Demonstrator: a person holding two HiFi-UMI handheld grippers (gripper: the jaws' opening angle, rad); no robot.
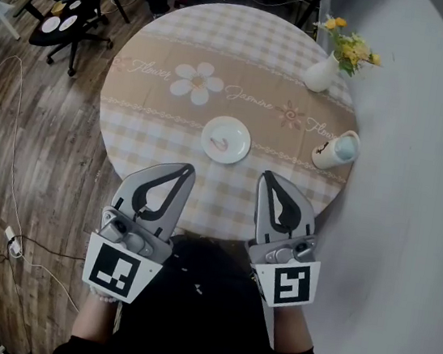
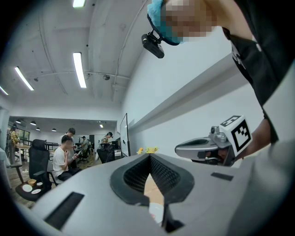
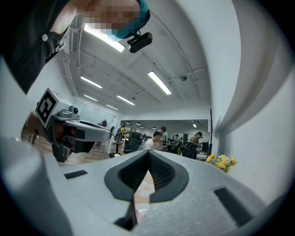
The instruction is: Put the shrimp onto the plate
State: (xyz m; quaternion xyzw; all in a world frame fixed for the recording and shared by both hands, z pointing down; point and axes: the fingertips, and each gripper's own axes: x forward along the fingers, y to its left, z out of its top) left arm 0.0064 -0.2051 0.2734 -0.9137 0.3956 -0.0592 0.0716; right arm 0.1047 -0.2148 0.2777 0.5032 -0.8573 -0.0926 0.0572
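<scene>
plate (image 2: 156,214): only a white sliver shows through the gap of the left gripper (image 2: 150,156)
shrimp (image 1: 220,142): tiny pink curl, details unreadable

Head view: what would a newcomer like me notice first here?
The left gripper and the right gripper, both shut and empty, are held at the near edge of a round table with a flowered cloth. At its middle sits a white plate with a small pink shrimp on it; a vase of yellow flowers stands far right.

Open-plan office: long ceiling strip lights (image 2: 79,69), several people (image 2: 64,156) seated in the background, swivel office chairs (image 1: 70,0) on wood-look flooring (image 1: 54,148), beside a round cloth-covered table (image 1: 167,42).
</scene>
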